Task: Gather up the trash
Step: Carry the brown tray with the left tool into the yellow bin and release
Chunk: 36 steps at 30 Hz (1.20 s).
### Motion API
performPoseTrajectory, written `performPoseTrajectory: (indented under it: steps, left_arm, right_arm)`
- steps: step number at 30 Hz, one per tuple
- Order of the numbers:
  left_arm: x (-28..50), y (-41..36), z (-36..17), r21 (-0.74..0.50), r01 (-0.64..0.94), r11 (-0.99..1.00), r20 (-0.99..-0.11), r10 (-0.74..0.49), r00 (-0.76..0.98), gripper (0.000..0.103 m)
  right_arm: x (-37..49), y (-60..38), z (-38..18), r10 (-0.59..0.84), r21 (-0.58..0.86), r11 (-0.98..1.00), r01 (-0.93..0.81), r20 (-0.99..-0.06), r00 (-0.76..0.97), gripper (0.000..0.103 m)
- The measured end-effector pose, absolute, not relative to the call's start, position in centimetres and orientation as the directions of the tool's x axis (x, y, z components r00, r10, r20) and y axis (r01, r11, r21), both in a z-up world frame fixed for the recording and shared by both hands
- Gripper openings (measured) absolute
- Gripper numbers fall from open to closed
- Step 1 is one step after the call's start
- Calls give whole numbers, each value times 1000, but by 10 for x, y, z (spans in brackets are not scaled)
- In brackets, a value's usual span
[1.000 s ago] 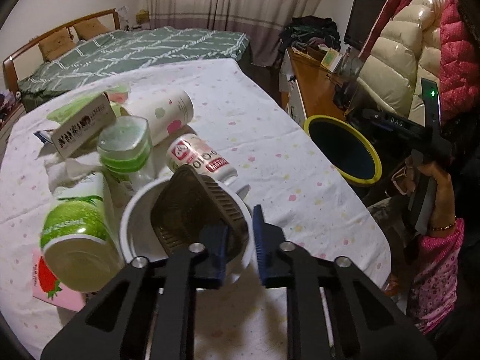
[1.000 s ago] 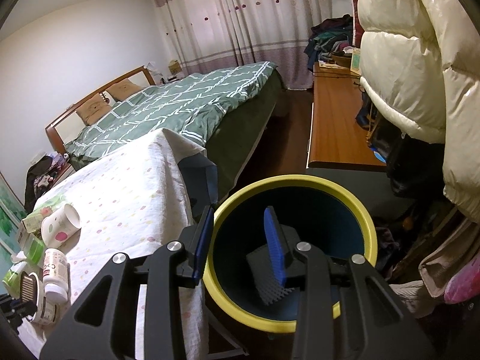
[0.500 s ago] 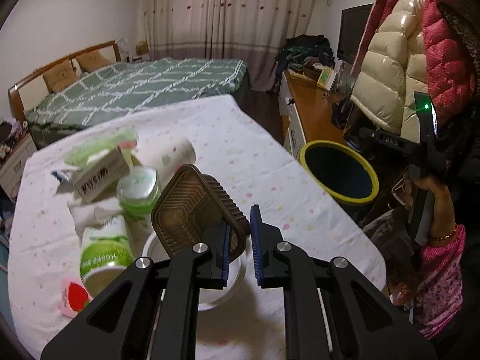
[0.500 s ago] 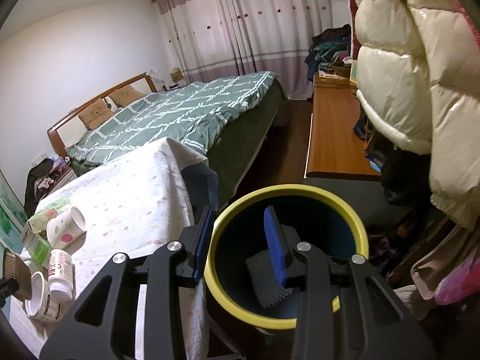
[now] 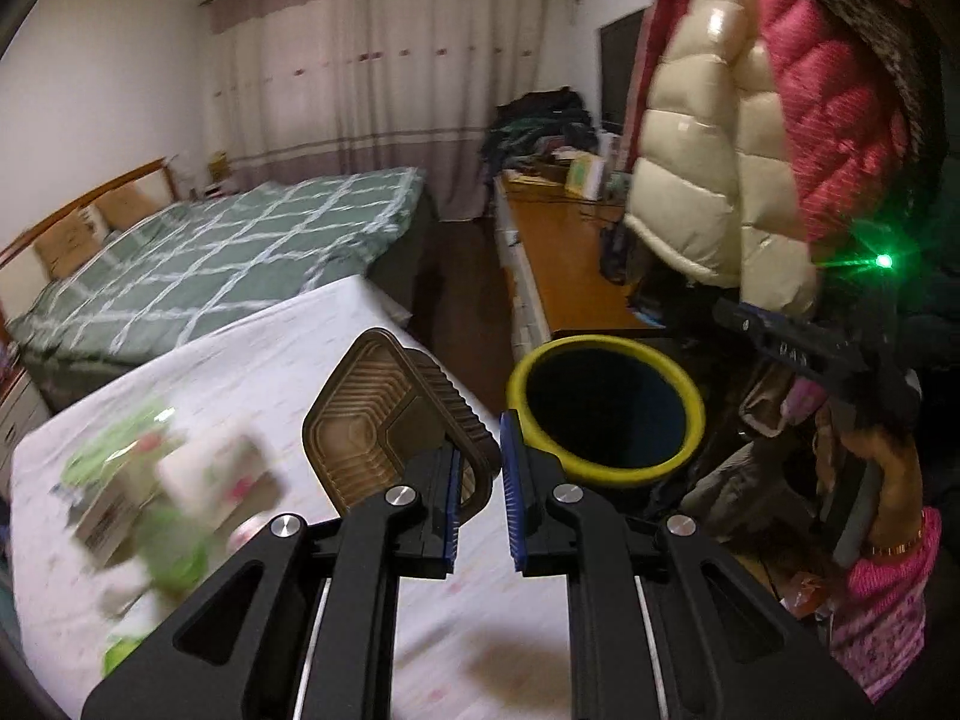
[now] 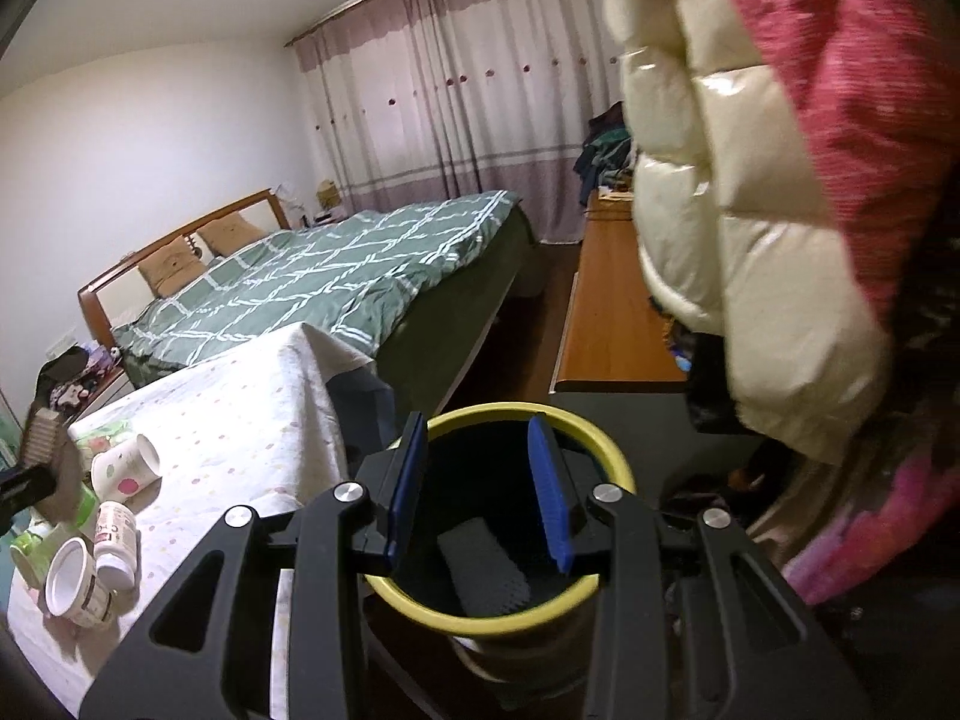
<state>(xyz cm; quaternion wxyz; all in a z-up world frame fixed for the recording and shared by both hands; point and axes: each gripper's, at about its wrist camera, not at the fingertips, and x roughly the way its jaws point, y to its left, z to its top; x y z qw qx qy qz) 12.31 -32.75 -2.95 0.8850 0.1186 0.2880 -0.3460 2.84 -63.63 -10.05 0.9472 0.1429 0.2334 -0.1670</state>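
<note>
My left gripper (image 5: 482,438) is shut on a corner of a brown ribbed plastic tray (image 5: 366,420), held tilted in the air above the table's right side. The yellow-rimmed dark bin (image 5: 600,343) stands on the floor just right of it. My right gripper (image 6: 477,423) hovers open over that bin (image 6: 613,457), with nothing between its fingers; a dark grey tray (image 6: 480,564) lies inside. In the right wrist view the brown tray (image 6: 42,438) shows at the far left edge. A blurred heap of trash (image 5: 168,480) stays on the table.
The table (image 5: 270,360) has a white dotted cloth; a paper cup (image 6: 123,468), a pill bottle (image 6: 114,534) and a white tub (image 6: 72,582) lie on it. A wooden desk (image 5: 570,276) and hanging puffer jackets (image 5: 720,150) crowd the bin's right. A green bed (image 6: 336,276) stands behind.
My left gripper lifted the brown tray out of the white bowl and carried it up and right towards the bin. The right gripper rose and drew back a little, still open.
</note>
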Motion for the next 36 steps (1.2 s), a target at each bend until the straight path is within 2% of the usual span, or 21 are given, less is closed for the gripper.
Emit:
performPoseTrajectory:
  steps: [8, 15, 21, 28, 29, 30, 31, 36]
  left_arm:
    - [138, -442, -52, -7, 777, 629, -644, -597, 478, 13]
    - [158, -517, -92, -3, 806, 592, -712, -568, 414, 13]
    - [177, -550, -130, -21, 805, 593, -782, -511, 356, 13]
    - [183, -562, -154, -37, 797, 603, -817, -477, 323, 13]
    - [184, -562, -155, -44, 794, 606, -819, -478, 319, 20]
    - [184, -560, -154, -48, 789, 612, -814, -482, 325, 58]
    - [185, -558, -152, -41, 782, 622, -804, -485, 344, 79]
    - [180, -551, -137, -25, 789, 614, -779, -507, 369, 79]
  right_arm:
    - [-13, -646, -104, -329, 163, 877, 453, -484, 811, 34]
    - [-32, -651, -114, -375, 145, 852, 503, -500, 781, 34]
    - [-38, -654, -117, -381, 144, 846, 514, -512, 770, 34]
    - [-38, -657, -115, -378, 150, 845, 514, -513, 771, 34]
    - [-37, -657, -114, -379, 148, 845, 513, -512, 771, 34]
    - [-39, -653, -114, -380, 147, 846, 513, -510, 772, 34]
    - [-39, -653, -113, -380, 146, 846, 513, -508, 773, 34]
    - [-46, -647, -107, -388, 145, 845, 514, -495, 777, 34]
